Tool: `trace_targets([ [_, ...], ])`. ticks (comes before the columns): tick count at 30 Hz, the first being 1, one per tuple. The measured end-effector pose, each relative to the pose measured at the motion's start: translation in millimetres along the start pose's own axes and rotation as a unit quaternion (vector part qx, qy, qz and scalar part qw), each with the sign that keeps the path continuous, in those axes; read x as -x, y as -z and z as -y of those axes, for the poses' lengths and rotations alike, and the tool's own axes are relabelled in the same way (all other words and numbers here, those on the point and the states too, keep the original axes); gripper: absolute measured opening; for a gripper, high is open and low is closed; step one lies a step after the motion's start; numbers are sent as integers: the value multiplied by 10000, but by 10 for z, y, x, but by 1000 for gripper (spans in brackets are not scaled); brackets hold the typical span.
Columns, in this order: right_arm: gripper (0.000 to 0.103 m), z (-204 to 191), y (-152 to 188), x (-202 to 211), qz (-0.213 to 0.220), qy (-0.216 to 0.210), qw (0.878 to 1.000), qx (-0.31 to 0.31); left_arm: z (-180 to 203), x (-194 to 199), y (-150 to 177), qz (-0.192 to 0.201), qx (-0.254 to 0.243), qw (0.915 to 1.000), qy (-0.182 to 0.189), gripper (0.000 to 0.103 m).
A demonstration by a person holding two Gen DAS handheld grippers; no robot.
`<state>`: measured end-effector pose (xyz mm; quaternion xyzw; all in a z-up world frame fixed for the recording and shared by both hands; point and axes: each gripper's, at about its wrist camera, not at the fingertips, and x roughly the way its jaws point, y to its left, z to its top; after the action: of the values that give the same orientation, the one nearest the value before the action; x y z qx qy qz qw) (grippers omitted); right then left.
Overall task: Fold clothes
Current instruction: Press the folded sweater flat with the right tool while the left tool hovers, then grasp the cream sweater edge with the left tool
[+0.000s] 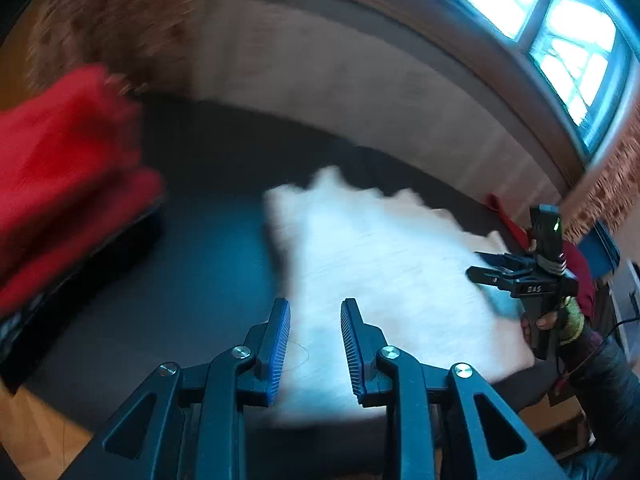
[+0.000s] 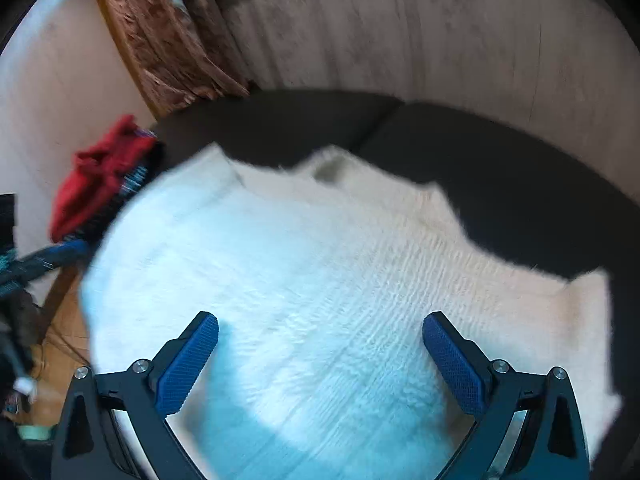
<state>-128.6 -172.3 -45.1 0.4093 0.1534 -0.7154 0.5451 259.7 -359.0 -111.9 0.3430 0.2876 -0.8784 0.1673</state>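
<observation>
The white knitted garment (image 2: 320, 300) lies spread on the dark sofa-like seat (image 2: 500, 168). From the right wrist view it is opened out, with an uneven far edge and what looks like a neck opening at the top. No fold line is visible in it, though blur hides fine detail.

At the far left end of the seat sits a pile of red clothing (image 1: 68, 168) over some darker items. Whether that pile is folded work or a heap waiting its turn cannot be told; it looks stacked rather than strewn.

The left gripper (image 1: 316, 344) hangs over the near left edge of the white garment. Its jaws stand a little apart with nothing between the blue pads. The right gripper (image 2: 320, 360) is above the middle of the garment, jaws wide apart, gripping nothing. In the left view the right gripper (image 1: 486, 268) shows at the garment's right side, held in a hand (image 1: 548, 320), and nothing is seen in it there.

Judgement: the white garment is laid out flat and ready, but its folding has not begun. What remains is to take an edge or sleeve in each gripper, bring the sides in, then double it over. Both views are smeared, so edge positions are approximate.
</observation>
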Motion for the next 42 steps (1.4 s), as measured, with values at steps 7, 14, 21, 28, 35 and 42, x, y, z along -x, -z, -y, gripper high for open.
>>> trace_targets([
  [7, 103, 116, 28, -50, 175, -301, 9990, -282, -238, -217, 178, -532, 68, 9937, 982, 27],
  [14, 103, 44, 34, -100, 175, -220, 9993, -251, -192, -452, 67, -680, -68, 9811, 1809, 34],
  [21, 103, 93, 50, -32, 216, -279, 9989, -293, 58, -556, 175, -1314, -496, 9618, 2350, 14],
  [28, 103, 160, 53, -9, 271, -407, 9981, -369, 6, -499, 481, -1488, -587, 9716, 1744, 5],
  [35, 103, 109, 40, -27, 237, -280, 9989, -279, 111, -422, 425, -1396, -673, 9775, 1430, 7],
  [42, 103, 128, 26, -30, 249, -295, 9989, -281, 256, -136, 36, -405, -158, 9856, 1634, 17],
])
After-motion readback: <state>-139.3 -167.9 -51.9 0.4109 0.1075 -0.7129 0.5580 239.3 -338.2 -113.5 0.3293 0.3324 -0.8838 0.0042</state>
